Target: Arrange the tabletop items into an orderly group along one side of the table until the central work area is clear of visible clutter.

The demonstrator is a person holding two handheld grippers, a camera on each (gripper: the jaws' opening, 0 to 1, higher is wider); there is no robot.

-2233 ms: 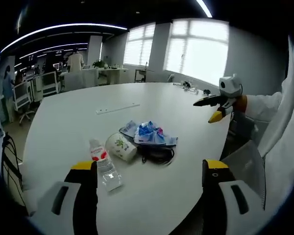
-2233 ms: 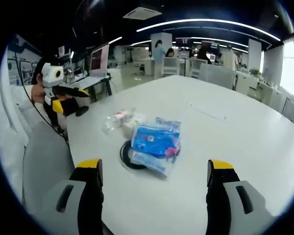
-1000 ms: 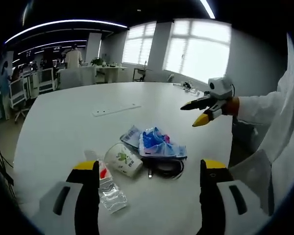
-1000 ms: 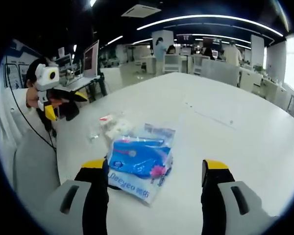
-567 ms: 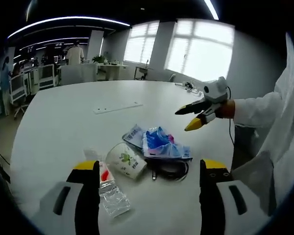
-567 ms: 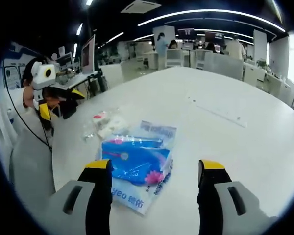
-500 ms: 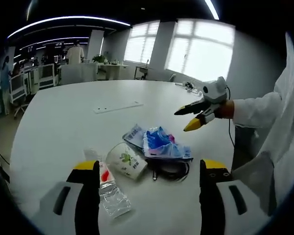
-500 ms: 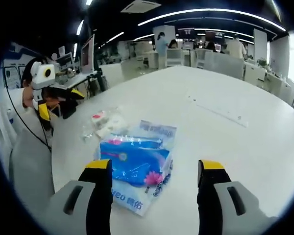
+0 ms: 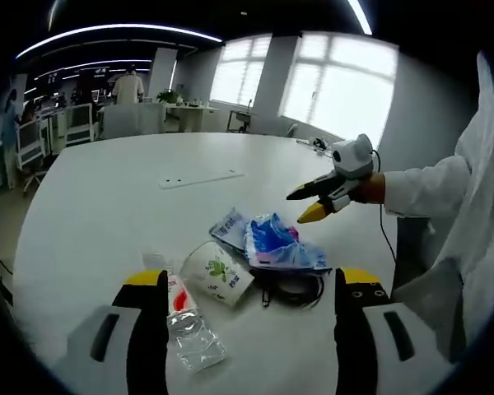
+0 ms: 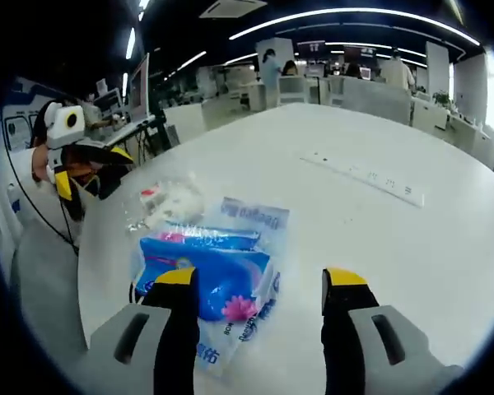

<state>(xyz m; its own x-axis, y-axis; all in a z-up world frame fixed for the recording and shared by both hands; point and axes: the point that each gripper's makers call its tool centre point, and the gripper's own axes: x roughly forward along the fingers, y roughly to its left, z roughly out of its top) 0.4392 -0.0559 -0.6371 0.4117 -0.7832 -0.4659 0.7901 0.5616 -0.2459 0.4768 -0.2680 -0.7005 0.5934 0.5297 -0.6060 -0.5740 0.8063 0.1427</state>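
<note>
In the left gripper view the left gripper (image 9: 245,288) has its jaws spread wide and holds nothing; between them, at the near edge of the white table (image 9: 107,197), lies the clutter. Nearest, at about 7 o'clock from the middle of that view, a clear water bottle (image 9: 189,322) with a red label lies on its side just beside the left jaw. Touching it further in is a tipped white paper cup (image 9: 221,276) with a green print, its mouth toward the bottle. At 5 o'clock from the cup a coil of black cable (image 9: 290,288) lies partly under a blue tissue pack (image 9: 278,245) (the pack hides most of the coil). Beyond the pack, at 2 o'clock, the right gripper (image 9: 305,202) hangs above the table in a white-sleeved hand, its yellow-tipped jaws apart. In the right gripper view those jaws straddle the blue tissue pack (image 10: 210,276), the left jaw covering its near corner; I cannot tell whether either touches it. The bottle and cup (image 10: 166,200) sit just past it at 11 o'clock, blurred. The left gripper (image 10: 90,169) shows at 9 o'clock off the table's edge. Farther across the table lies a long pale strip (image 9: 199,178); well beyond stand desks and people.
</note>
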